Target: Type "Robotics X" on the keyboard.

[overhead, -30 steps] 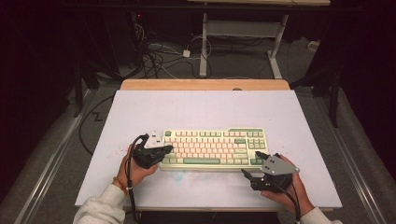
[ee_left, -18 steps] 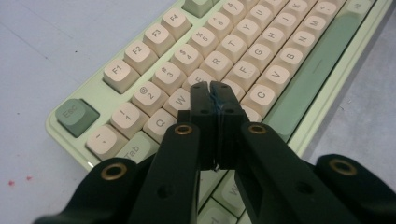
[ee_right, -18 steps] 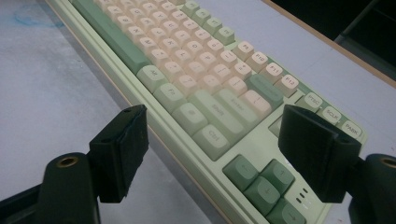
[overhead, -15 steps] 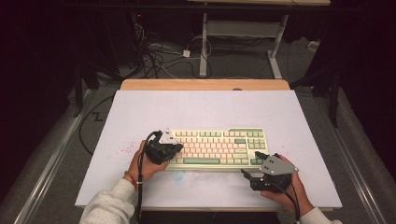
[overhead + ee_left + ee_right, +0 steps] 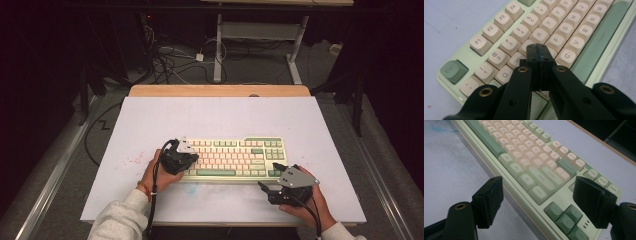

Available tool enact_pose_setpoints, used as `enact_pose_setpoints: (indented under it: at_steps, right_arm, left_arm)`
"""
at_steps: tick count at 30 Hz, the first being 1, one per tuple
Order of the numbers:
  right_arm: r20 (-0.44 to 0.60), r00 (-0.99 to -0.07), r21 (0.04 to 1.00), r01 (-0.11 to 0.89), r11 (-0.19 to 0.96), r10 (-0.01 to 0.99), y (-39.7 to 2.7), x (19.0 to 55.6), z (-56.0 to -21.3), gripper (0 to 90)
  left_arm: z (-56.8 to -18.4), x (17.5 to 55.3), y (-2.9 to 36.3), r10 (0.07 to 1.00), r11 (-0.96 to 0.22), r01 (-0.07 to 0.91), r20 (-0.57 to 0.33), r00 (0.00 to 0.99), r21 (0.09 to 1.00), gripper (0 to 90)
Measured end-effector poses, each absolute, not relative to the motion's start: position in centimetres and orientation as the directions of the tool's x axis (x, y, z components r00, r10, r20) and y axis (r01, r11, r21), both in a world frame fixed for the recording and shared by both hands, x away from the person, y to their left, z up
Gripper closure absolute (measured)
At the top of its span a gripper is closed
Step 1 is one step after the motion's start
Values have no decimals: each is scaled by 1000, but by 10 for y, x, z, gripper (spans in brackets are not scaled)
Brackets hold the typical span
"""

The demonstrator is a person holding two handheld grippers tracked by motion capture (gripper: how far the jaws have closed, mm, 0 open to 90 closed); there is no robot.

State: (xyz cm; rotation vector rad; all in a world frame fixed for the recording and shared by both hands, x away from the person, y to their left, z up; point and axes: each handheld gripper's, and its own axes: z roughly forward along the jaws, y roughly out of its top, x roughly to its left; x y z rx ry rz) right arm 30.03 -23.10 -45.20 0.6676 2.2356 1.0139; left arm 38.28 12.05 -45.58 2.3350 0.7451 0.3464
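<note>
Near right: right gripper (image 5: 274,186), jaws spread and empty, at the near right corner of the keyboard (image 5: 235,159). Left: left gripper (image 5: 192,161), jaws clenched on nothing, tips over its left keys. The keyboard lies mid-table (image 5: 225,117). Far: cables (image 5: 170,62) on the floor.

One keyboard (image 5: 235,157), two tongs (image 5: 192,159) (image 5: 264,187), two hands (image 5: 156,175) (image 5: 306,204), one table (image 5: 150,120)
</note>
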Motion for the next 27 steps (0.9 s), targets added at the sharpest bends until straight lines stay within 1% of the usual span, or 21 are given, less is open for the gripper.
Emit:
enact_pose_setpoints:
  at_steps: [2, 7, 13, 15, 21, 27]
  right_arm:
    - [-309, -703, 783, 194, 591, 641, -230, 300, -452, 246]
    - [-310, -699, 786, 193, 588, 644, -231, 300, -451, 246]
    - [-312, -698, 787, 191, 587, 645, -231, 300, -451, 246]
    - [-311, -697, 788, 191, 586, 646, -232, 300, -451, 246]
    - [-312, -697, 788, 190, 586, 646, -232, 299, -450, 247]
    - [-309, -698, 789, 191, 584, 646, -232, 300, -450, 248]
  left_arm:
    - [-454, 381, 119, 595, -637, 414, 73, 801, 650, 875]
    - [-449, 378, 120, 601, -628, 399, 90, 794, 669, 875]
    - [-447, 378, 122, 605, -618, 395, 90, 791, 680, 873]
    - [-445, 376, 123, 609, -611, 391, 94, 787, 689, 854]
    - [-438, 371, 123, 608, -596, 367, 103, 787, 714, 873]
    - [-432, 368, 121, 596, -594, 352, 101, 797, 723, 862]
